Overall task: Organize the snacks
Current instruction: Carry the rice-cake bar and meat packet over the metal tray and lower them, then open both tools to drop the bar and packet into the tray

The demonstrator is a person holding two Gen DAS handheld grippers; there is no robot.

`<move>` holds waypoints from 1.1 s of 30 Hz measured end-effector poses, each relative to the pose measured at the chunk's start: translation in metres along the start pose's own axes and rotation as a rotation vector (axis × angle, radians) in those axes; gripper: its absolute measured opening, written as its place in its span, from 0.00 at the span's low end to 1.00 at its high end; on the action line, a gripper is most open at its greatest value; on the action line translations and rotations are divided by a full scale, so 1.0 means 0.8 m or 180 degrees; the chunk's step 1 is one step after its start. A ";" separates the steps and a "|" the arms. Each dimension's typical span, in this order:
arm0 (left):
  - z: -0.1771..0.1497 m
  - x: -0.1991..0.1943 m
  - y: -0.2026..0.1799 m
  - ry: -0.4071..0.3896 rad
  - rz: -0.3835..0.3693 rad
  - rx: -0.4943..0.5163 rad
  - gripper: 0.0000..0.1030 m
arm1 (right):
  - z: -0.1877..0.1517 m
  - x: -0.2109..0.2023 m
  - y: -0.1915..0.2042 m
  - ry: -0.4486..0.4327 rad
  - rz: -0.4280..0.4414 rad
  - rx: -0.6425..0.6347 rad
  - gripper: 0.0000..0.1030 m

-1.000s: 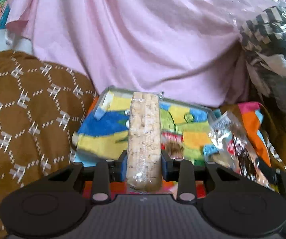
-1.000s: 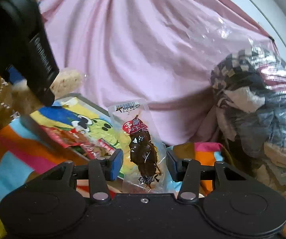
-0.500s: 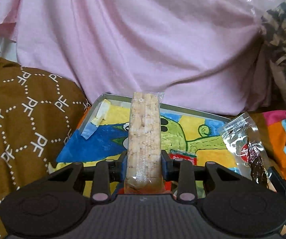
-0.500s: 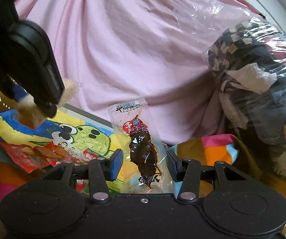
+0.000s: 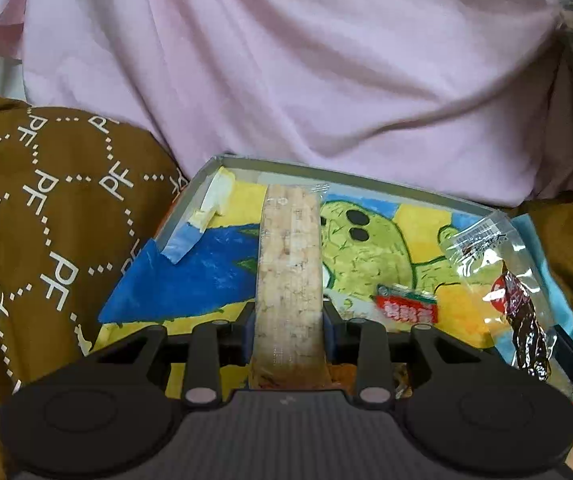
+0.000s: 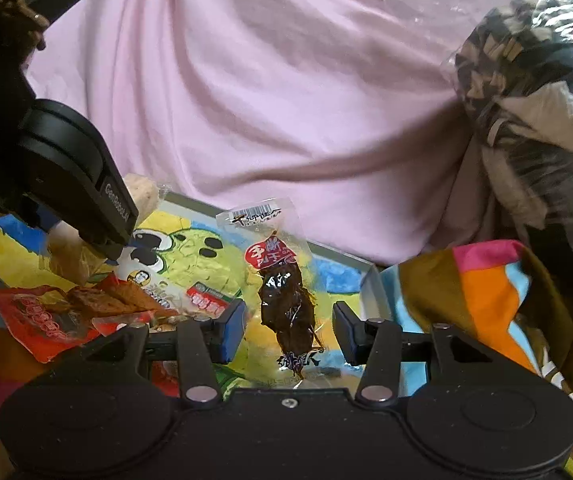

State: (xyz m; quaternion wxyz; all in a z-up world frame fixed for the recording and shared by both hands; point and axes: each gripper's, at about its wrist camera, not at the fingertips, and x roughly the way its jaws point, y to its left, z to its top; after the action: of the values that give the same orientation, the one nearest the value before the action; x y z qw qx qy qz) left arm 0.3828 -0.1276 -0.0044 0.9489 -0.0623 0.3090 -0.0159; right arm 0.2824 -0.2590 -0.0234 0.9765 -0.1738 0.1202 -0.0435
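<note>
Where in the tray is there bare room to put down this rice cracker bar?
The blue patch of the tray between its left wall and the rice cracker bar is bare. The near right is crowded: a small red packet, red snack bags, and the dark snack pouch.

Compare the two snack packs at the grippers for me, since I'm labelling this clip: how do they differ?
The rice cracker bar is pale, long and blocky; the dark meat snack is brown and irregular in a clear pouch with a red label. The left hand-held gripper is clamped on the bar, while the right hand-held gripper stands wide of the pouch's sides. Both packs point out over the cartoon-printed tray.
</note>
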 end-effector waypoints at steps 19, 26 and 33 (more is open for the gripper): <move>0.001 0.010 0.007 0.0061 0.0021 0.0000 0.36 | -0.002 0.021 0.002 0.0204 0.0112 0.0070 0.51; 0.001 -0.022 0.014 -0.0203 -0.0001 -0.0060 0.75 | 0.008 0.010 -0.011 0.0166 0.0143 0.0231 0.82; 0.004 -0.094 0.025 -0.0666 0.0022 -0.0087 0.99 | 0.032 -0.031 -0.032 -0.0022 0.0163 0.0544 0.99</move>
State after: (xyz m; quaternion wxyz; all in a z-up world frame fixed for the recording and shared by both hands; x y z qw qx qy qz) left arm 0.3237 -0.1024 0.0399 0.9751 -0.0756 0.2087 -0.0018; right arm 0.2634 -0.2716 0.0142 0.9889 -0.0869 0.1171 -0.0280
